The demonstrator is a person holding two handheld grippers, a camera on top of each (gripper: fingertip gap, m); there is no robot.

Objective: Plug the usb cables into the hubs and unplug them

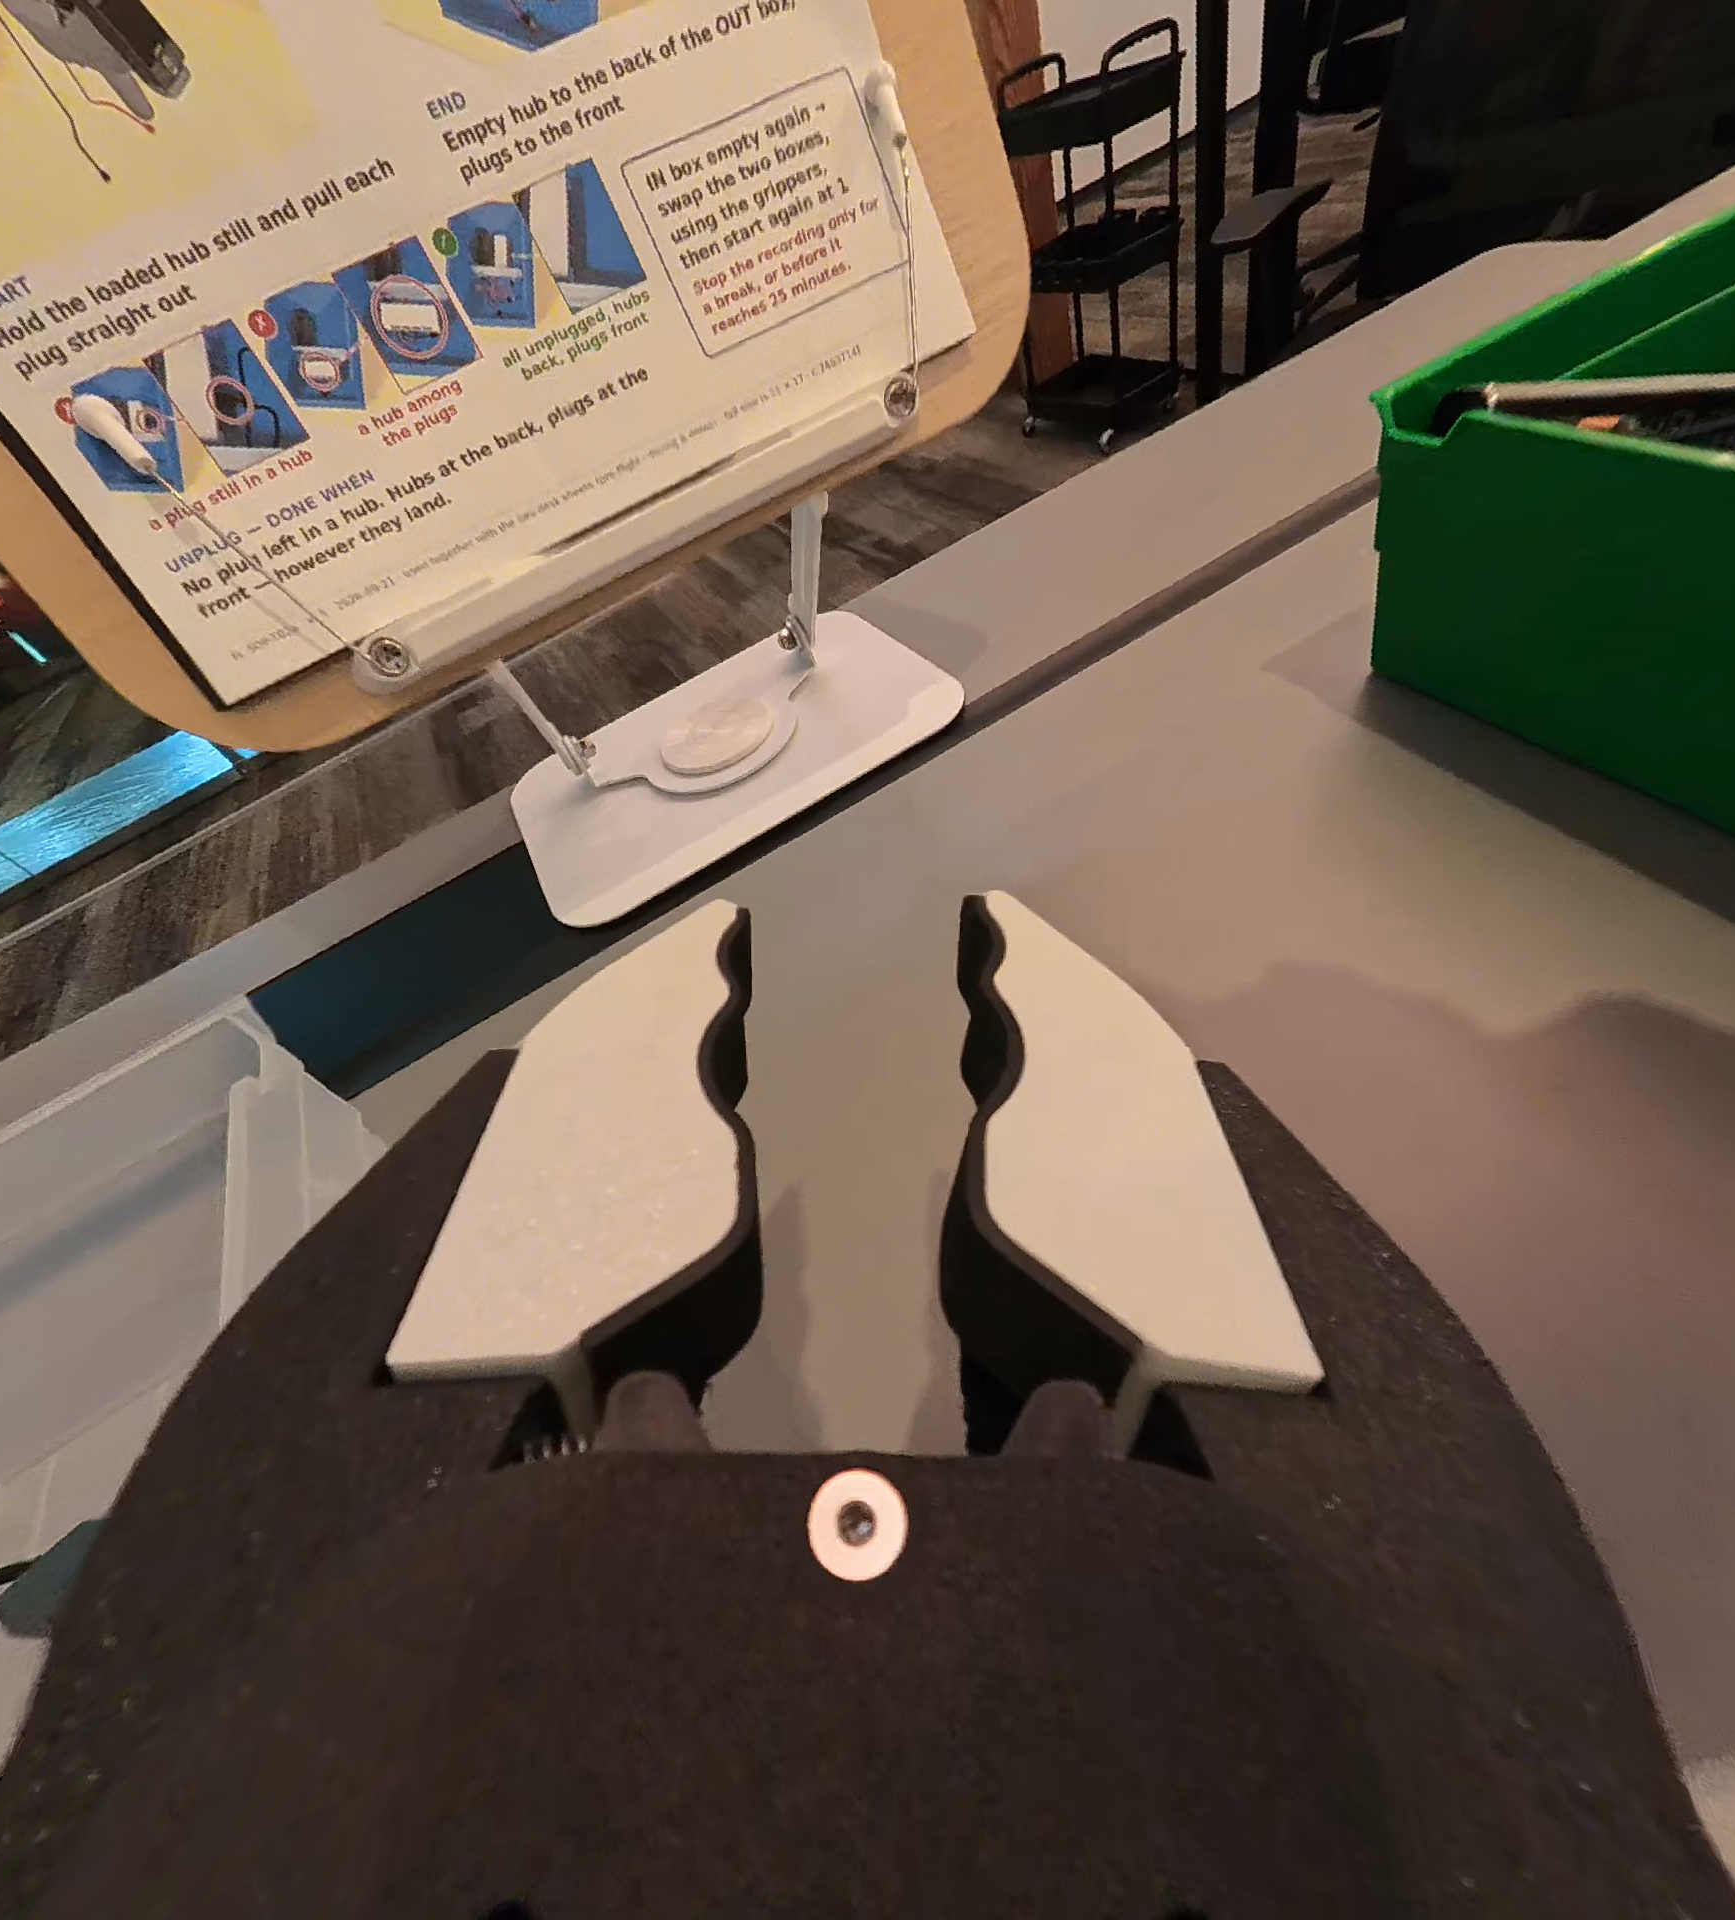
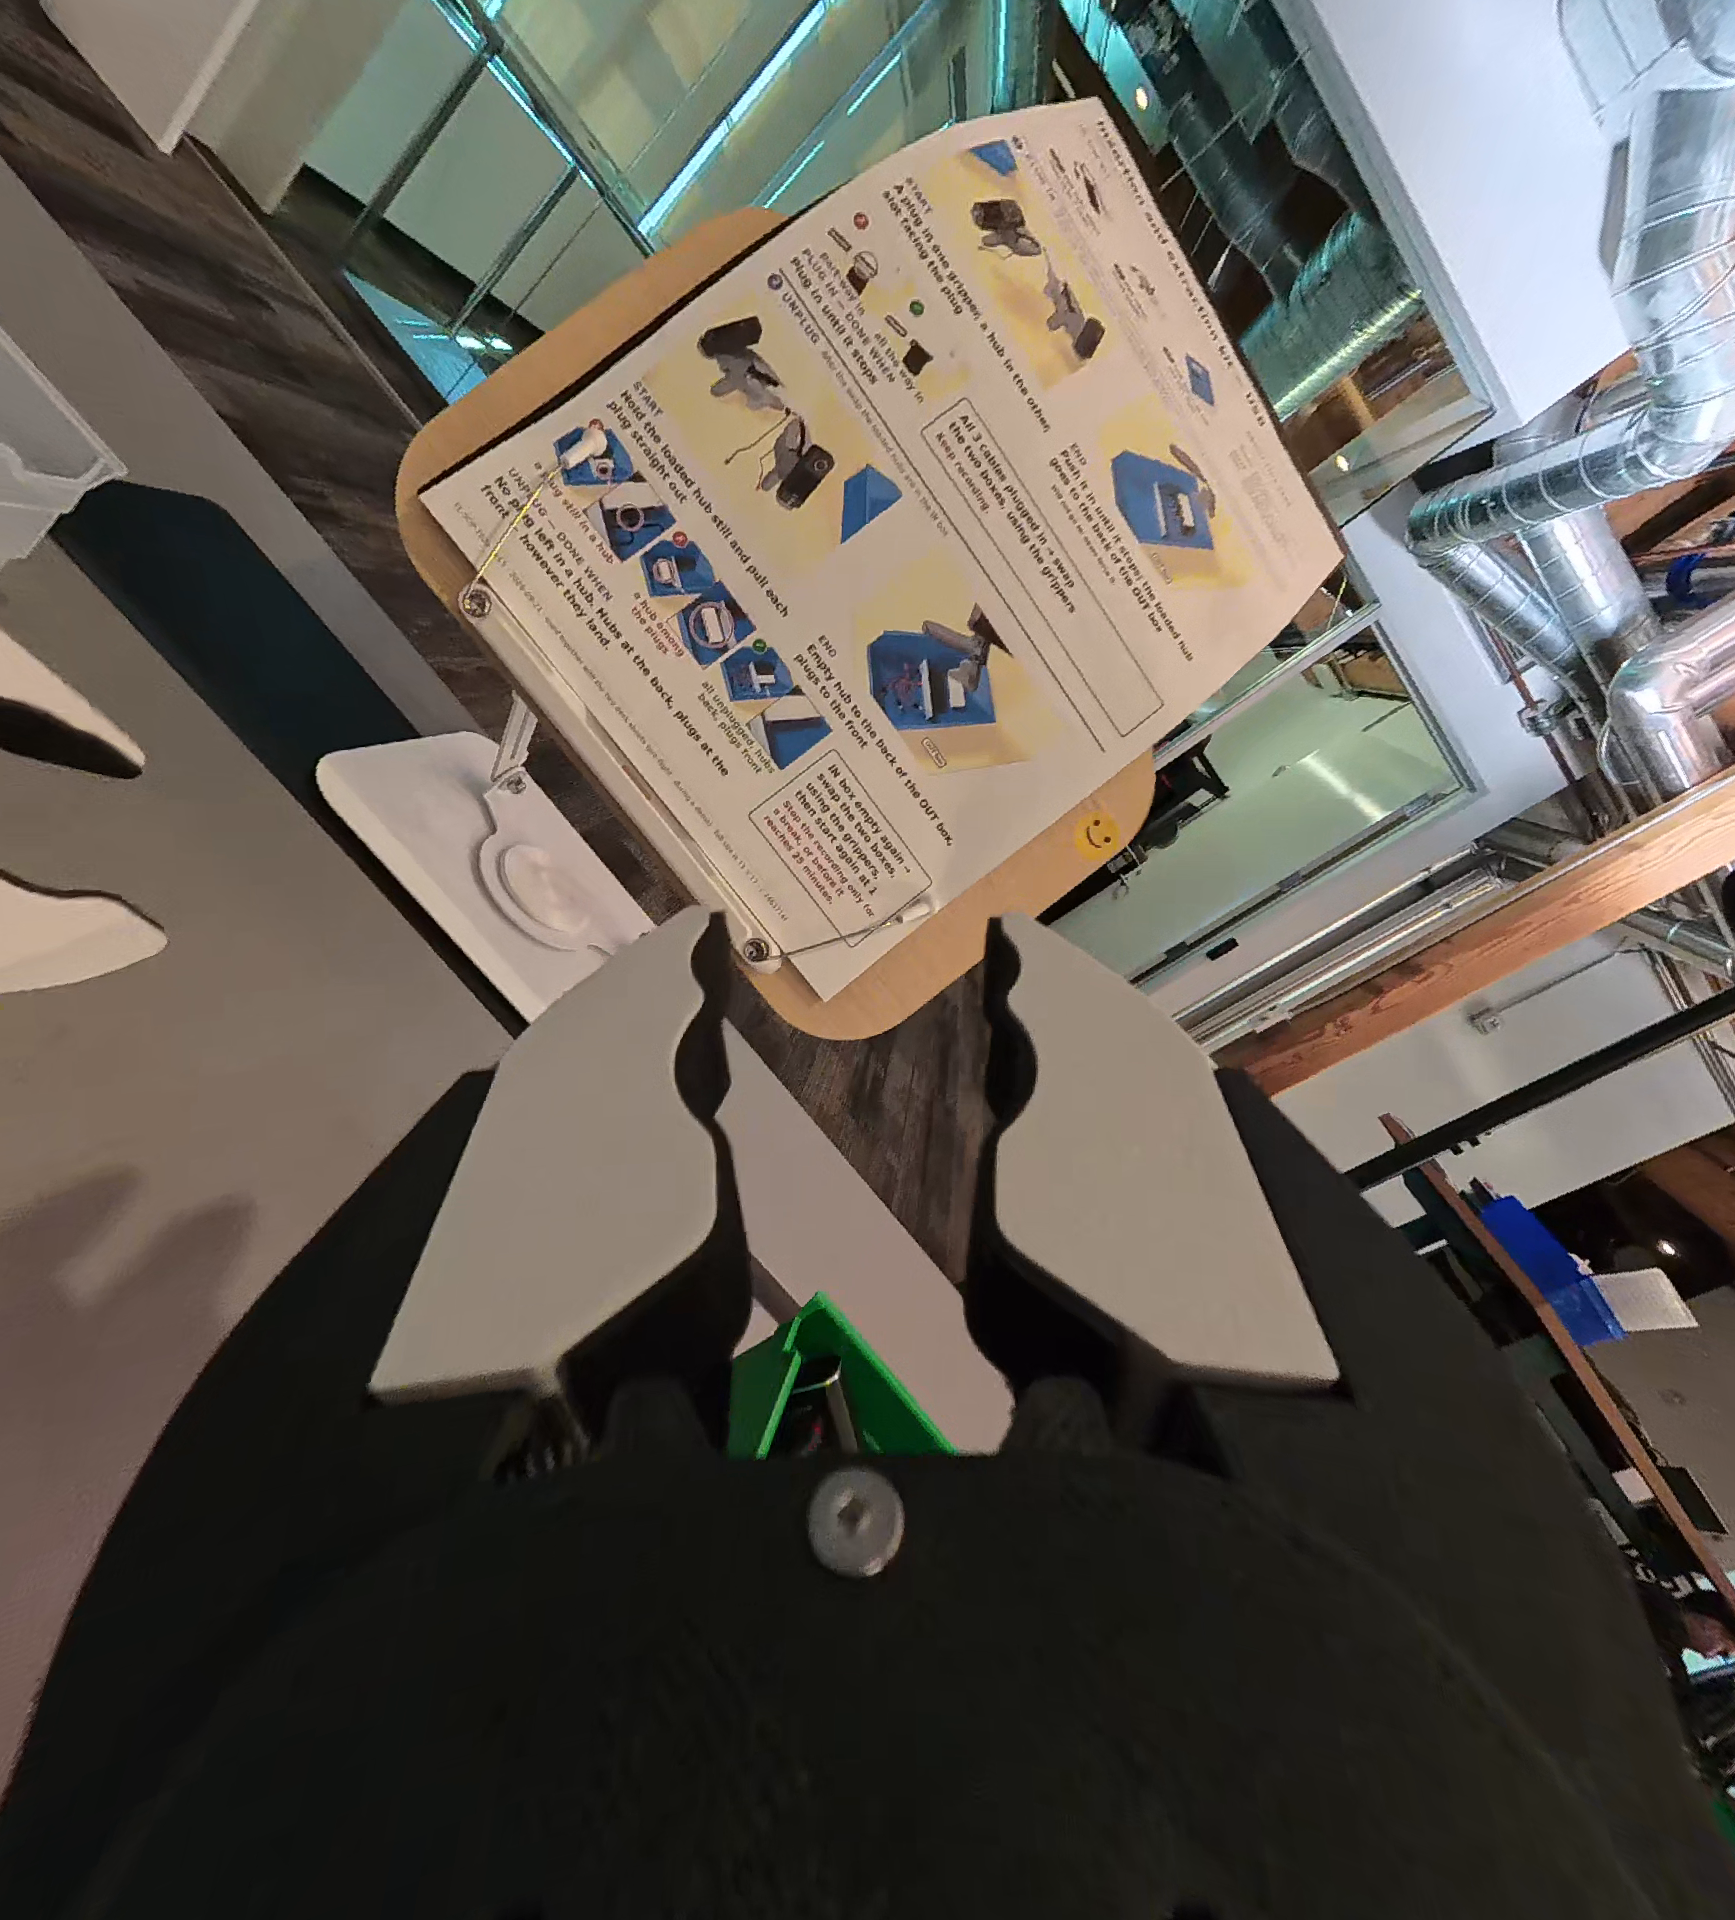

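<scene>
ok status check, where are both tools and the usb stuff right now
Left tool open, empty, over bare grey table. Right tool open, empty, tilted toward instruction board. No cables or hubs clearly seen; green bin to the right. Path clear.

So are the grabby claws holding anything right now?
No. The left gripper and the right gripper are both open, with nothing between their fingers.

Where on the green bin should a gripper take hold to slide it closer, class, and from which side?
Grip the green bin by its near top rim, at the corner facing the left gripper. That rim is a thin raised lip the open jaws could straddle, one finger inside and one outside, coming from above. The smooth, wide walls probably offer no hold.
</scene>
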